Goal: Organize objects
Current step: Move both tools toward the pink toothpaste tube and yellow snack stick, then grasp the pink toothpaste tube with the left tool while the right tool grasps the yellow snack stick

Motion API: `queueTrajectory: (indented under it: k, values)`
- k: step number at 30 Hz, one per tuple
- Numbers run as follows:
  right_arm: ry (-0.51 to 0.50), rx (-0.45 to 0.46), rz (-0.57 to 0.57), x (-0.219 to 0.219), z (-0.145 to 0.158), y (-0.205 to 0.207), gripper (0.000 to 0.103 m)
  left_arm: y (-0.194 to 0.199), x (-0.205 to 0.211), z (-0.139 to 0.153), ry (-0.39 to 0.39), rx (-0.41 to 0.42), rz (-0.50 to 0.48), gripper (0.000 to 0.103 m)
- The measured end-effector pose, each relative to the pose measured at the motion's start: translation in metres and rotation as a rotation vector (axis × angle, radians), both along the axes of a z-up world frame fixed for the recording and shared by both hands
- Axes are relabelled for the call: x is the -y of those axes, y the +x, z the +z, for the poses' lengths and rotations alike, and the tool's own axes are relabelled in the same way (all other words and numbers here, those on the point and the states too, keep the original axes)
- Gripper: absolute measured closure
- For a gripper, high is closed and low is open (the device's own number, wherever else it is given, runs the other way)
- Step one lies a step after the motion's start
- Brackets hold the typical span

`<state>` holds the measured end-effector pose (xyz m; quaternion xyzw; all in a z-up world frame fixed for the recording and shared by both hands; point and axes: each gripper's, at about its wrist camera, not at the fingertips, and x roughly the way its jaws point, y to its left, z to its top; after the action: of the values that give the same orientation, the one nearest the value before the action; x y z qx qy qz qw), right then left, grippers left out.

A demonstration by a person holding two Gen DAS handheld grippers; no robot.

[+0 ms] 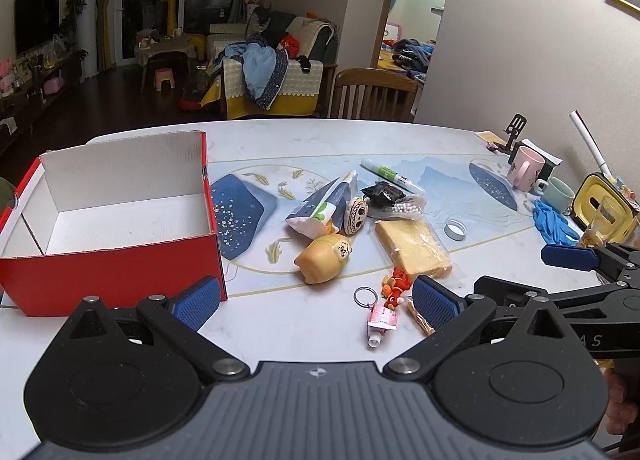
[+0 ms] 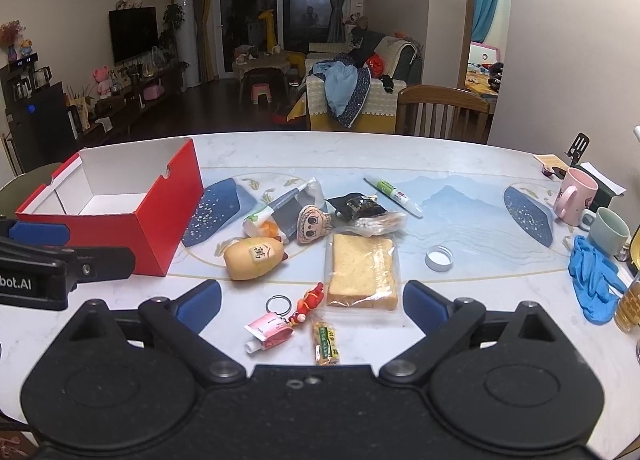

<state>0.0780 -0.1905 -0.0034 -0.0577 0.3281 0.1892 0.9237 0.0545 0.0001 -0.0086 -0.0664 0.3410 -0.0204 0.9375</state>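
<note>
While both hand-held grippers, the left hand-held gripper (image 1: pixel 316 302) and the right hand-held gripper (image 2: pixel 312 304), are hovering wide and holding nothing, the one red box (image 2: pixel 160 219) is sitting empty on the table (image 2: pixel 460 163). The loose objects are lying crowded just right of the red box, so a closing jaw is risking snagging the keyring tube (image 2: pixel 268 330) or the candy packet (image 2: pixel 326 342) together. Also lying there are one bagged bread slice (image 2: pixel 362 270), one yellow toy (image 2: pixel 254 258), one marker (image 2: pixel 392 191) and one bottle cap (image 2: pixel 439 258).

Even overhead indoor light brightens the white marble-patterned table (image 1: pixel 400 131), with soft shadows. Dark glass balcony doors (image 2: pixel 276 11) reflect a ceiling lamp. Fisheye curvature bends the edges; corners vignette.
</note>
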Motion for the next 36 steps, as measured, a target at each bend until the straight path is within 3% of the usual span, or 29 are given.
queueTrajectory:
  k: [11,21,36]
  values:
    - [-0.032,-0.014,0.0,0.004,-0.015,0.018,0.007,0.022,0.004,-0.01,-0.026,-0.029,-0.004,0.0]
    - [-0.063,-0.063,0.019,0.018,-0.043,0.036,0.01,0.043,0.017,-0.038,0.009,-0.068,-0.048,0.0]
    - [-0.127,-0.204,0.115,0.019,-0.095,0.061,0.034,0.08,0.051,-0.099,0.08,-0.177,-0.171,0.001]
